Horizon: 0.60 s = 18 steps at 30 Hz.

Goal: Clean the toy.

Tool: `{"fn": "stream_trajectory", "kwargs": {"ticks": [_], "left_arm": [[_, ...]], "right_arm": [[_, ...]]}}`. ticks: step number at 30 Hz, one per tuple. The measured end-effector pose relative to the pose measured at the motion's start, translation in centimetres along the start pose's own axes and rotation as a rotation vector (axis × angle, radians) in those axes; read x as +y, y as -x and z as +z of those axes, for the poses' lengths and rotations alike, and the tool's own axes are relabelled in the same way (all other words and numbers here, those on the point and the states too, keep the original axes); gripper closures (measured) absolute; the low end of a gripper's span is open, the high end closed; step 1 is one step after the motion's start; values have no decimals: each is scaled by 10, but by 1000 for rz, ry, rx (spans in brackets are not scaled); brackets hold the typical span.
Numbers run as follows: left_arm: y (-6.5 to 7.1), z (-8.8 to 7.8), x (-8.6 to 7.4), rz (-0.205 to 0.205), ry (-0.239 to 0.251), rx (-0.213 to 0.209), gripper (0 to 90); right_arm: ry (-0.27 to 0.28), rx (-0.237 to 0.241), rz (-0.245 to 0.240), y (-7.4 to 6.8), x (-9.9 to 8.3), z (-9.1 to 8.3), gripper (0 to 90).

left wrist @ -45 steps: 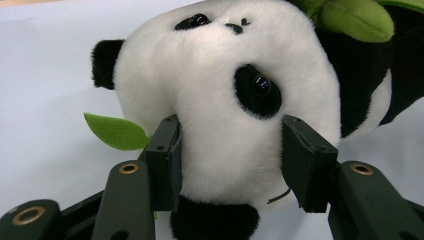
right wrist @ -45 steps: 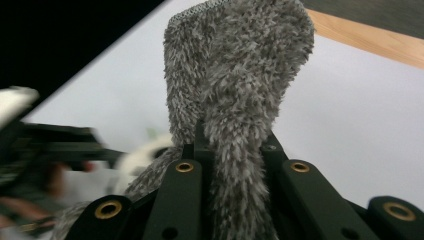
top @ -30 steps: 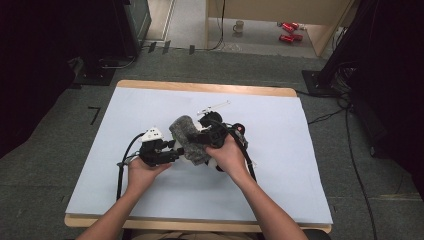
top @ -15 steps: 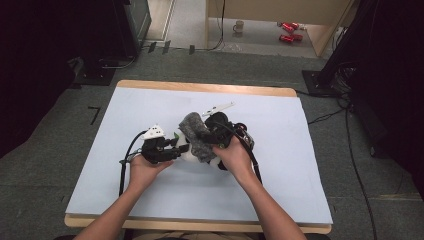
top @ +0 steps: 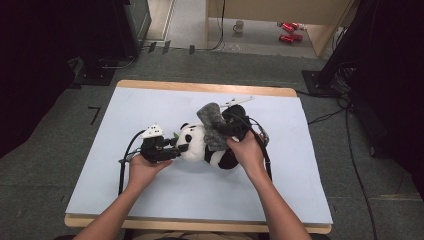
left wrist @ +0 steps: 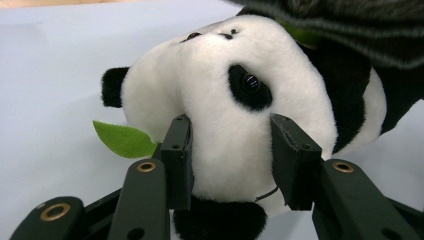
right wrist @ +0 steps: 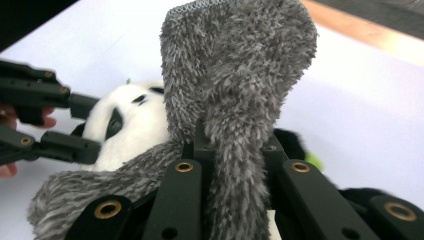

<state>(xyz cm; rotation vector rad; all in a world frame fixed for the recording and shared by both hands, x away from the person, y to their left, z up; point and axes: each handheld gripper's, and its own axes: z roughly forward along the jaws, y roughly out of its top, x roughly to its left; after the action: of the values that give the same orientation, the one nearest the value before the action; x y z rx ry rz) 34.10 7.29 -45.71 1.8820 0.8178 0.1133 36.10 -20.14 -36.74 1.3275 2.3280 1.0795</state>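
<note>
We see two forearms coming in over the near edge of the table [top: 165, 215], one hand on each tongs. Left tongs [top: 176, 146] lie low near the table's middle, a bit toward the left edge, jaws either side of the panda plush [top: 200, 142] head; the jaws have just been closing and the pads [left wrist: 181, 155] press into the white fur of the face. Green felt leaf [left wrist: 122, 140] sticks out beside the left pad. Panda lies on its side around the table's centre, black legs toward the right hand. Right tongs [top: 223, 121] sit just past the panda, toward the far edge, clenched on the grey fuzzy cloth [right wrist: 235, 95], which stands up from the jaws and drapes over the panda's body. Beyond the far edge we see floor with a mug [top: 239, 26] and red cans [top: 286, 31].
</note>
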Motion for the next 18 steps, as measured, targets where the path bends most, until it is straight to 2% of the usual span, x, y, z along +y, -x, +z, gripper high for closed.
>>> {"fn": "stream_trajectory", "kwargs": {"ticks": [2, 4, 7, 8, 9, 10, 11, 12, 14, 15, 18], "left_arm": [[1, 0, 0, 10, 0, 4, 566], [2, 0, -1, 14, 4, 7, 566], [3, 0, -1, 18, 5, 12, 562], [3, 0, -1, 18, 5, 12, 559], [4, 0, -2, 24, 10, 17, 555], [4, 0, -2, 24, 10, 17, 554], [5, -1, -2, 28, 12, 23, 553], [6, -1, -1, 31, 13, 24, 552], [6, -1, -1, 33, 14, 25, 550], [7, 0, -2, 35, 7, 32, 550], [7, 1, -3, 41, 1, 36, 549]], "right_arm": [[13, 26, 11, -1, 3, -6, 789], [38, 53, 12, -7, 7, -12, 789], [55, 109, -25, -26, 10, -11, 789], [55, 109, -25, -26, 10, -11, 789], [44, 150, -37, -38, 10, -4, 788], [44, 150, -37, -38, 10, -4, 788], [23, 212, -28, -47, 7, 7, 788], [2, 235, -21, -51, 6, 12, 787], [-15, 238, -29, -55, 4, 18, 788], [-58, 194, -56, -59, -1, 29, 788], [-60, 186, -62, -55, -7, 37, 788]]}}
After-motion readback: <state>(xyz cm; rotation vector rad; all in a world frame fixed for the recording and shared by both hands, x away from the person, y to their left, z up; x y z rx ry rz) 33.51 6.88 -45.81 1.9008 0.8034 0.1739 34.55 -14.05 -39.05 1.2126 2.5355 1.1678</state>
